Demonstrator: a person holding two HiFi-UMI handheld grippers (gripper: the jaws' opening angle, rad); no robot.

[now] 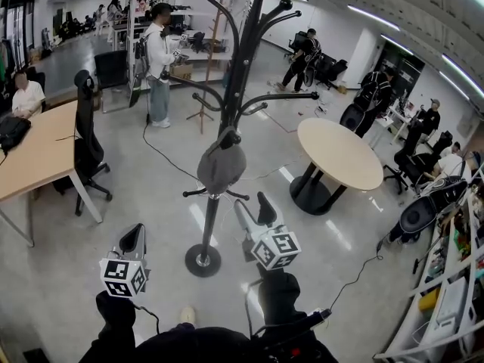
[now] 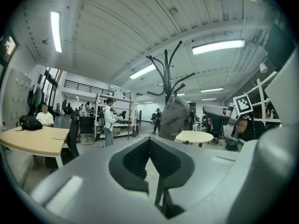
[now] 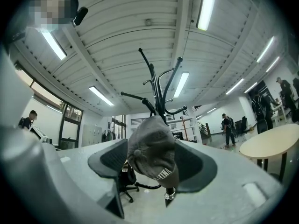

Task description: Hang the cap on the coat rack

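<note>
Closest to us, our left gripper (image 1: 136,231) has its jaws pressed together on nothing. Our right gripper (image 1: 249,201) is spread wide, empty too. Just past it, the grey fabric cap (image 1: 221,166) hangs off a lower hook of the black metal coat rack (image 1: 240,66). We reckon it's basically done, with only backing away left. Count: two grippers, one cap, one rack.

rack (image 1: 240,74): centre of the head view; base on the floor, lower centre
cap (image 1: 221,166): on a rack hook, mid-frame, above the base
table (image 1: 340,153): right of the rack
desk (image 1: 38,153): left edge; chair (image 1: 87,138) just beside it
left gripper (image 1: 132,240): lower left of the base
right gripper (image 1: 255,212): below the cap, apart from it
</note>
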